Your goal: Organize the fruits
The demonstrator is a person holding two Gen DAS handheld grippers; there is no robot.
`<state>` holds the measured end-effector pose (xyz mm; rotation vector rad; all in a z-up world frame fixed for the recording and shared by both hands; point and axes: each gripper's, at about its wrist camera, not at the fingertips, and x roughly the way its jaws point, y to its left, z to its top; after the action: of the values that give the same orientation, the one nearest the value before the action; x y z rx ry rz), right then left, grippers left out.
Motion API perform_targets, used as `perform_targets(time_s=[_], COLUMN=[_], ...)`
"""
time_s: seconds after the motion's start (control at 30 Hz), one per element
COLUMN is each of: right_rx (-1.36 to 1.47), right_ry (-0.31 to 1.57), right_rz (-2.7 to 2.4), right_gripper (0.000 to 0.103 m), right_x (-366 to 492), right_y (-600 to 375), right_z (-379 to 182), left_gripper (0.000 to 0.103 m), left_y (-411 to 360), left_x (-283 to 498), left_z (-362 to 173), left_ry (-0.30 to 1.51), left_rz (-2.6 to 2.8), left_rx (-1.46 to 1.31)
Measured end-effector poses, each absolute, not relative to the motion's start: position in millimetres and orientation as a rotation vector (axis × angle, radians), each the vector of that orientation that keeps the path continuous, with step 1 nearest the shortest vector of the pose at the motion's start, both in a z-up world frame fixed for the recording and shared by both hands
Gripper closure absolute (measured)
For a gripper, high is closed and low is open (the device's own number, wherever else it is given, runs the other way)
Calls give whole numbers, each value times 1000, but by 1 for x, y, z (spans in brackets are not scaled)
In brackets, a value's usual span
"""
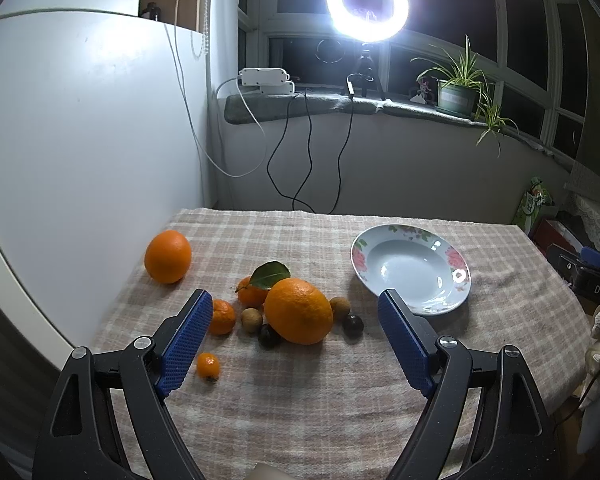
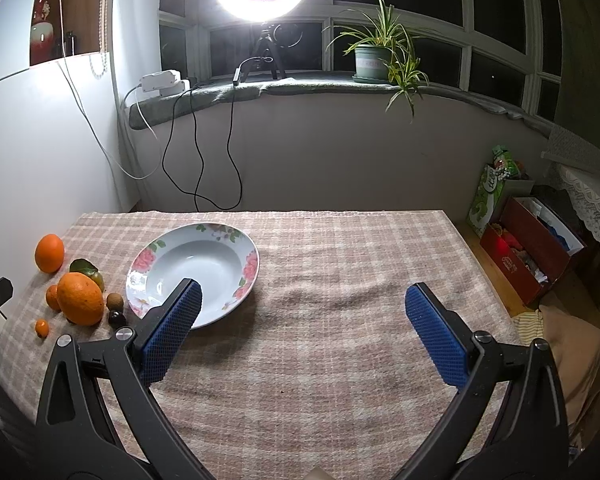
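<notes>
Both tongs stand wide apart and empty. The left tongs [image 1: 296, 312] hover over the fruit cluster, framing the large orange [image 1: 299, 311]. The right tongs [image 2: 302, 300] hang above bare checked surface [image 2: 340, 256], with the flowered plate [image 2: 192, 268] at their ten o'clock.

The risk I judge: closing on the large orange could nudge the longans [image 1: 251, 319] and dark plums [image 1: 353, 325] touching it, sending them rolling. A second orange [image 1: 168, 256] sits apart at eleven o'clock, and a kumquat [image 1: 208, 366] lies nearest the left pad.

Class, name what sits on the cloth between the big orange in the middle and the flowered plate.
In the left wrist view, a brown longan and a dark round fruit lie between the big orange and the plate.
</notes>
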<state>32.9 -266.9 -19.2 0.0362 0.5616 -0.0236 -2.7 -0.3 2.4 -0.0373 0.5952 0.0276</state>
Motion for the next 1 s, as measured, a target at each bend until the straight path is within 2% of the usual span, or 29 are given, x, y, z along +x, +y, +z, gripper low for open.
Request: perform_targets(time_s=[1.0], right_rx=[35], right_ry=[563], right_rz=[-23], right_gripper=[0], right_x=[32], right_y=[-268], right_z=[-19], left_gripper=[18], left_y=[-1], left_x=[-3], left_z=[3], left_ry=[593], left_rz=[27], left_rx=[-37])
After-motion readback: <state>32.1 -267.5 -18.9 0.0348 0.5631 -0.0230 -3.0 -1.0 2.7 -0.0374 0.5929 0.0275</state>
